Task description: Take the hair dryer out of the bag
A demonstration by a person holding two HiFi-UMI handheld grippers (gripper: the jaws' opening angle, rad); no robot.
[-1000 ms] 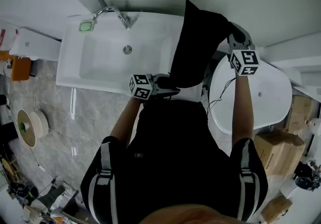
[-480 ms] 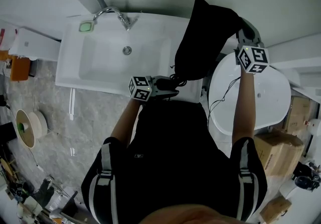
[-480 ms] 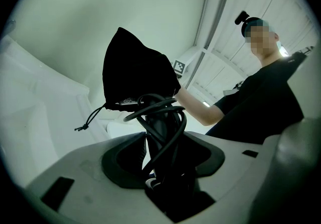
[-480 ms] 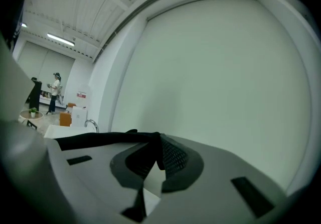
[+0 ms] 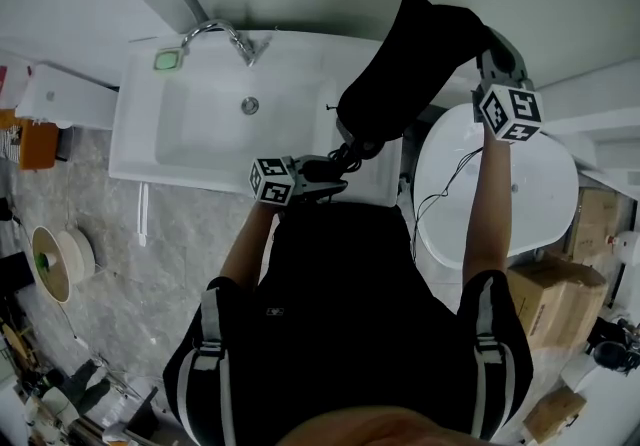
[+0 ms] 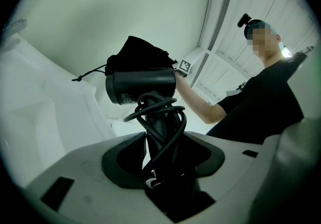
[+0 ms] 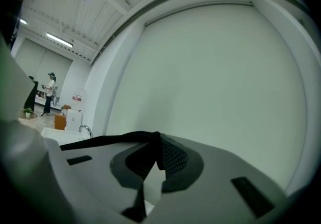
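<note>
The black hair dryer point(image 6: 143, 86) has its cord wound round the handle, and my left gripper point(image 6: 160, 168) is shut on that handle. Its barrel shows bare, with the black drawstring bag point(image 6: 138, 54) lying over its top and far end. In the head view the bag point(image 5: 420, 64) hangs slanted from my right gripper point(image 5: 490, 46), which is shut on its upper corner. The dryer's handle and cord point(image 5: 345, 156) stick out below the bag's lower end, by my left gripper point(image 5: 335, 174). In the right gripper view the bag fabric point(image 7: 125, 139) is pinched between the jaws of that gripper point(image 7: 150, 162).
A white sink point(image 5: 200, 124) with a chrome faucet point(image 5: 215, 31) lies under and left of the bag. A round white basin point(image 5: 530, 194) stands at the right, a thin cable trailing over its rim. Cardboard boxes point(image 5: 560, 284) sit on the floor at the right.
My right gripper has lifted the bag up and to the right, so the bag has slid further off the dryer. The left gripper has stayed about where it was.
</note>
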